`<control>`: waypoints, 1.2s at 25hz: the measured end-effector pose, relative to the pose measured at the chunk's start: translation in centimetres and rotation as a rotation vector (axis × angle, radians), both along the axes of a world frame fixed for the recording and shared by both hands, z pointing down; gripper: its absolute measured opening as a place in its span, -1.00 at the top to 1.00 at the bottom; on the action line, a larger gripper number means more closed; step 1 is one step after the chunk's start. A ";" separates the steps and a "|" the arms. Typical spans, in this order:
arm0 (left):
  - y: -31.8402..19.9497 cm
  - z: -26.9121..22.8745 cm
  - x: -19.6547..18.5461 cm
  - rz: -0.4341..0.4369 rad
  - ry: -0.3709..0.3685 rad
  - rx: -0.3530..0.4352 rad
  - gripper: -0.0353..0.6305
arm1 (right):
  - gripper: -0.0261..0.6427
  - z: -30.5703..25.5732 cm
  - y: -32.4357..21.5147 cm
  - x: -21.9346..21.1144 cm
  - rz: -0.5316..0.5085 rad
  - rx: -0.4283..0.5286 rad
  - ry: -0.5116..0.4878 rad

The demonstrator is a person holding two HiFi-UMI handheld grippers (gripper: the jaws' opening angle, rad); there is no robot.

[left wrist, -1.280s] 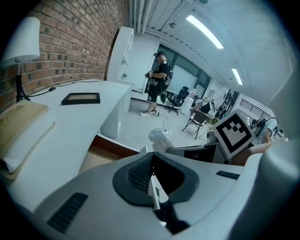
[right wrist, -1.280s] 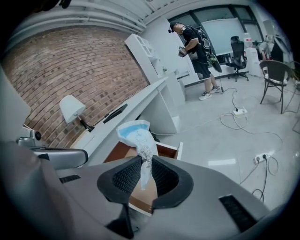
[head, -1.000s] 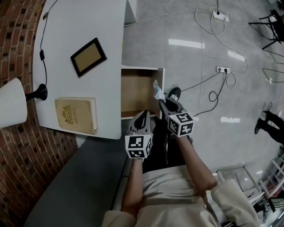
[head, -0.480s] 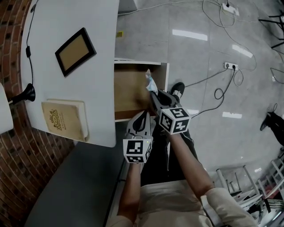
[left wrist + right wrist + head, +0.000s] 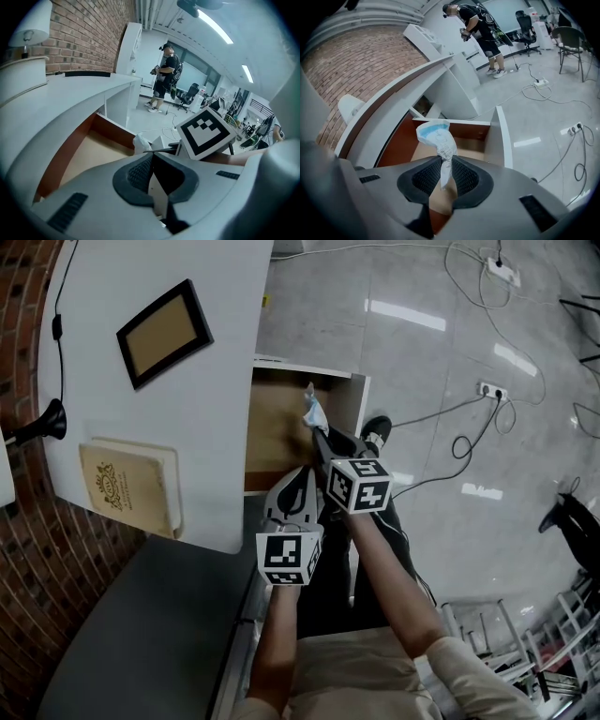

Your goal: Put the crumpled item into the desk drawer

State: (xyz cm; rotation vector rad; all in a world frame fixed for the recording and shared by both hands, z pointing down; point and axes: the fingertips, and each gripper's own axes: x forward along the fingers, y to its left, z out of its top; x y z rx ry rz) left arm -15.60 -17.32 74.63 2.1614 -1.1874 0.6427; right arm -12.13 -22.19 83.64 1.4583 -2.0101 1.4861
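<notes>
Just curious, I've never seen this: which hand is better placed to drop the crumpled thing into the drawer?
Right. The right gripper pinches the crumpled item over the open drawer; the left gripper holds nothing.

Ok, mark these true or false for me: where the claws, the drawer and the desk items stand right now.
1. The right claw is clamped on the crumpled wrapper. True.
2. The desk drawer is pushed shut. False: it is pulled open, and the wrapper is held over its inside.
3. The left claw grips the book. False: its jaws are together on nothing, and the book lies on the white desk.
4. A picture frame lies on the desk top beyond the book. True.
5. The wrapper lies on the drawer bottom. False: it sticks up from the right claw's jaws, not released.
</notes>
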 end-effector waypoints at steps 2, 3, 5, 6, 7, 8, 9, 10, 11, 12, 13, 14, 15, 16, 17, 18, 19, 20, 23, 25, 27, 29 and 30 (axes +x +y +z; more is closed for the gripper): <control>-0.4 0.2 -0.5 -0.018 0.001 0.004 0.84 | 0.65 0.8 -0.3 -0.7 -0.018 -0.015 0.007; -0.5 0.3 -0.7 -0.025 0.003 0.007 0.84 | 0.65 1.2 -0.4 -1.0 -0.025 -0.020 0.009; -0.6 0.4 -0.7 -0.036 0.007 0.009 0.84 | 0.64 1.7 -0.6 -1.1 -0.039 -0.026 0.019; -0.5 0.6 -0.8 -0.040 0.008 0.008 0.84 | 0.65 1.9 -0.6 -1.1 -0.047 -0.029 0.027; -0.5 0.7 -0.8 -0.044 0.007 0.005 0.84 | 0.65 2.1 -0.7 -1.2 -0.054 -0.033 0.034; -0.5 1.0 -1.0 -0.047 0.005 0.003 0.84 | 0.65 2.3 -0.7 -1.3 -0.058 -0.038 0.041; -0.5 1.2 -1.3 -0.050 0.004 0.000 0.84 | 0.65 2.6 -0.6 -1.5 -0.061 -0.043 0.048; -0.5 1.5 -1.5 -0.053 0.004 -0.004 0.84 | 0.64 2.8 -0.6 -1.7 -0.064 -0.048 0.055; -0.4 1.7 -1.7 -0.057 0.005 -0.009 0.84 | 0.64 3.1 -0.5 -1.9 -0.067 -0.053 0.064; -0.3 2.0 -1.9 -0.060 0.007 -0.015 0.84 | 0.64 3.3 -0.4 -2.0 -0.071 -0.055 0.074; -0.2 2.2 -2.1 -0.064 0.007 -0.021 0.84 | 0.64 3.5 -0.2 -2.1 -0.076 -0.057 0.086; 0.0 2.5 -2.3 -0.067 0.006 -0.026 0.84 | 0.64 3.7 -0.1 -2.2 -0.081 -0.057 0.096; 0.1 2.8 -2.5 -0.068 0.003 -0.030 0.84 | 0.64 3.8 0.0 -2.3 -0.084 -0.057 0.103; 0.1 3.1 -2.7 -0.070 -0.001 -0.034 0.84 | 0.64 4.0 0.0 -2.4 -0.087 -0.056 0.105; 0.2 3.4 -2.9 -0.071 -0.006 -0.038 0.84 | 0.64 4.1 0.1 -2.5 -0.090 -0.053 0.103; 0.3 3.7 -3.0 -0.073 -0.010 -0.041 0.84 | 0.64 4.2 0.2 -2.7 -0.094 -0.051 0.099; 0.4 4.0 -3.1 -0.077 -0.012 -0.044 0.84 | 0.64 4.3 0.2 -2.9 -0.097 -0.049 0.096; 0.5 4.2 -3.1 -0.079 -0.012 -0.047 0.84 | 0.63 4.3 0.3 -2.9 -0.097 -0.050 0.096; 0.9 4.9 -3.3 -0.081 -0.011 -0.057 0.84 | 0.63 4.9 0.6 -2.8 -0.078 -0.059 0.093; 1.1 5.1 -3.6 -0.082 -0.011 -0.060 0.84 | 0.63 5.2 1.0 -3.1 -0.075 -0.065 0.084; 1.2 5.5 -3.6 -0.080 -0.011 -0.061 0.84 | 0.62 5.4 1.2 -3.3 -0.082 -0.067 0.072; 1.2 5.8 -3.7 -0.077 -0.013 -0.059 0.84 | 0.61 5.4 1.3 -3.4 -0.085 -0.066 0.065; 1.3 6.0 -3.7 -0.078 -0.014 -0.058 0.84 | 0.61 5.5 1.4 -3.5 -0.085 -0.067 0.064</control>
